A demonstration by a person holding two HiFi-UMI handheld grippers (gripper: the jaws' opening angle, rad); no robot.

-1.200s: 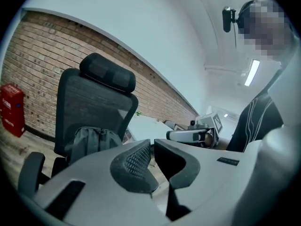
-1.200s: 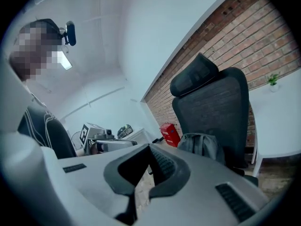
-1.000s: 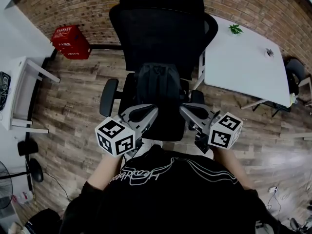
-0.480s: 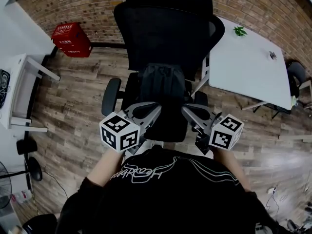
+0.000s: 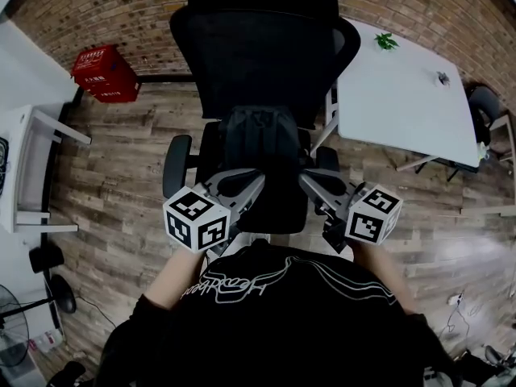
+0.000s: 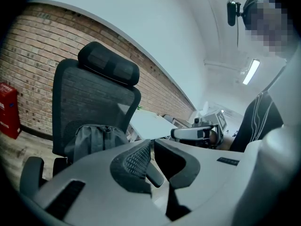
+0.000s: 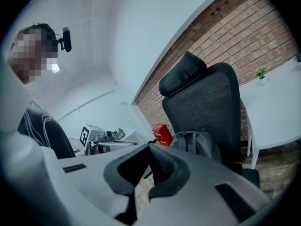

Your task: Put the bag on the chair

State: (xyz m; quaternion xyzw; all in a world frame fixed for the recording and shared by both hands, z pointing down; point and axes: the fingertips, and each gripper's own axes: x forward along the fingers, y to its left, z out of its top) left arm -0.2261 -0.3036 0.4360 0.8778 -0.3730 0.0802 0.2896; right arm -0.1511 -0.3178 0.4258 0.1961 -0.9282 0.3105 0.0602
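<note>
Floor: brown wood-plank floor (image 5: 121, 176), bounded on the far side by a red-brick wall (image 5: 89, 6). A black mesh office chair with headrest (image 5: 258, 47) stands on the planks, its back toward that wall. The dark grey fabric backpack (image 5: 262, 139) sits upright on the chair's seat, against the backrest. A white rectangular table (image 5: 403, 103) stands just right of the chair, with a small green potted plant (image 5: 386, 42) near its far corner. A red plastic crate (image 5: 103, 73) rests by the wall on the left. Left gripper (image 5: 251, 180): jaws closed together, nothing between them, not touching the bag. Right gripper (image 5: 305, 180): likewise closed and empty.
</note>
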